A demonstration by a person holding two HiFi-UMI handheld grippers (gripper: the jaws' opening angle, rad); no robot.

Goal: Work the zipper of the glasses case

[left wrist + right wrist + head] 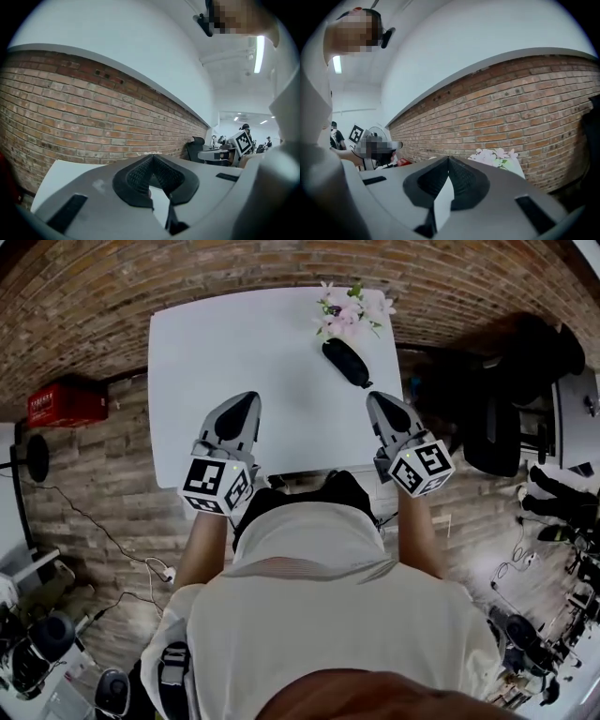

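Note:
A black oblong glasses case (pixel 347 363) lies on the white table (pixel 216 352) at the far right, just in front of a bunch of pink flowers (pixel 352 310). My left gripper (pixel 239 407) hovers over the table's near left part, shut, with nothing in it. My right gripper (pixel 380 401) is shut and empty too, a short way on the near side of the case and apart from it. In the left gripper view the jaws (pixel 152 157) meet at the tips. In the right gripper view the jaws (pixel 448 159) are also closed; the case is hidden there.
A brick wall (pixel 281 263) runs behind the table. A red crate (pixel 66 404) stands on the floor at the left. Black office chairs (pixel 511 418) are at the right. Cables and gear lie on the floor at both sides. The flowers (pixel 494 156) show past the right jaws.

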